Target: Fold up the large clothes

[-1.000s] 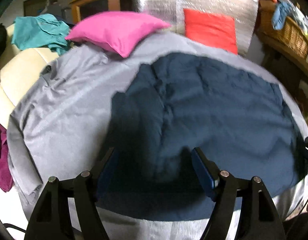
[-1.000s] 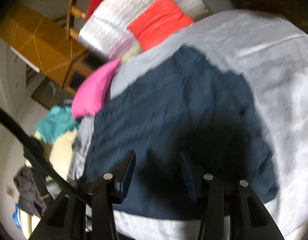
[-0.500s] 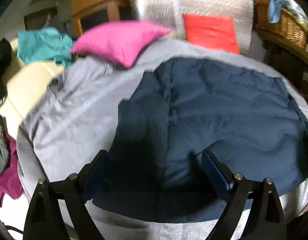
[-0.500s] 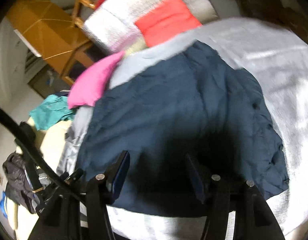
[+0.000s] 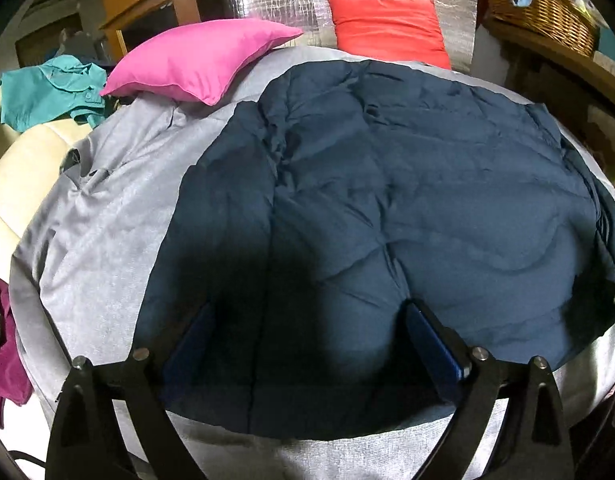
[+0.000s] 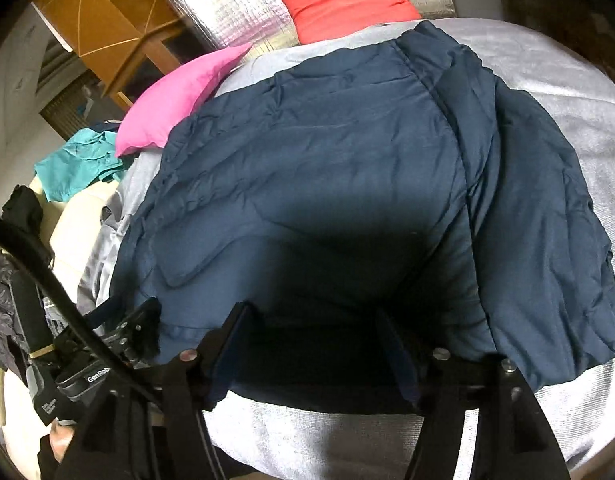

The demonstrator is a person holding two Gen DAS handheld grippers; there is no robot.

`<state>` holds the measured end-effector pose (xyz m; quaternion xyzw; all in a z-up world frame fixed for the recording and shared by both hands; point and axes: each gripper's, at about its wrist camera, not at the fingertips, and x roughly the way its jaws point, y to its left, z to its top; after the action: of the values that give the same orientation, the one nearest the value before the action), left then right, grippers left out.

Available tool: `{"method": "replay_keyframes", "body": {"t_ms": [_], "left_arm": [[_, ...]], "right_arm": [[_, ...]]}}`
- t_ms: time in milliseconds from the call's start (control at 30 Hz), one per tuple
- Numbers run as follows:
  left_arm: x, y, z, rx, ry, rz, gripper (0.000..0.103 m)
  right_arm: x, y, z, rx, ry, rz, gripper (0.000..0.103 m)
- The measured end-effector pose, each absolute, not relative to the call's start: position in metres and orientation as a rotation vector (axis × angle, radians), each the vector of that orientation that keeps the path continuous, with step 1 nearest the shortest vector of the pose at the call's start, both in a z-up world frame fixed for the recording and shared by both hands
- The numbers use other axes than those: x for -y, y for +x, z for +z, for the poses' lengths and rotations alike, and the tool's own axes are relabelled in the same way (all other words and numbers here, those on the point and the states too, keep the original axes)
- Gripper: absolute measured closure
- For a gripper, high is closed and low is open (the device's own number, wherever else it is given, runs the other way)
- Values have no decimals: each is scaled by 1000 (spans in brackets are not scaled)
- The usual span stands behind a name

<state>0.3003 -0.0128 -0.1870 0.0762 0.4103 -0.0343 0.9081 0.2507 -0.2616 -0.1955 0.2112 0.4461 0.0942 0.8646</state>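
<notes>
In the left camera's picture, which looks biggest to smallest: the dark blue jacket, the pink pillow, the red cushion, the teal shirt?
1. Dark blue jacket, by far the largest.
2. Pink pillow.
3. Red cushion and teal shirt look about alike; the shirt is crumpled and the lens bends the edges, so I won't rank them.

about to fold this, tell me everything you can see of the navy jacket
The navy jacket is puffy and quilted, with stitched seams and many wrinkles. It lies spread flat on the grey cover, one side panel folded over at its right edge. Both open grippers, left and right, hover at its near hem, neither gripping it.
</notes>
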Motion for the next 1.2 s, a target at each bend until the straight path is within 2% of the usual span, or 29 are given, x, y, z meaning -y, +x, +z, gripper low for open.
{"method": "replay_keyframes", "body": {"t_ms": [233,467,533,700,900,1000,1133,1200], "left_arm": [[14,282,-166,-853,170,-19,6],[14,242,-88,-709,172,86,6],[14,226,-65,-652,172,103,6],[9,180,-9,-523,173,160,6],[-2,133,33,-425,148,167,6],[-11,112,45,-391,119,167,6],[-24,91,64,-355,67,164,6],[-27,83,71,-338,62,176,6]], "right_arm": [[274,232,-182,-889,519,173,34],[280,184,-97,-723,380,78,33],[283,167,-68,-674,357,44,27],[276,124,-7,-558,271,-3,22],[258,74,38,-472,159,-55,13],[249,52,55,-397,107,-97,0],[252,26,71,-238,152,-111,0],[256,26,73,-244,199,-85,0]]}}
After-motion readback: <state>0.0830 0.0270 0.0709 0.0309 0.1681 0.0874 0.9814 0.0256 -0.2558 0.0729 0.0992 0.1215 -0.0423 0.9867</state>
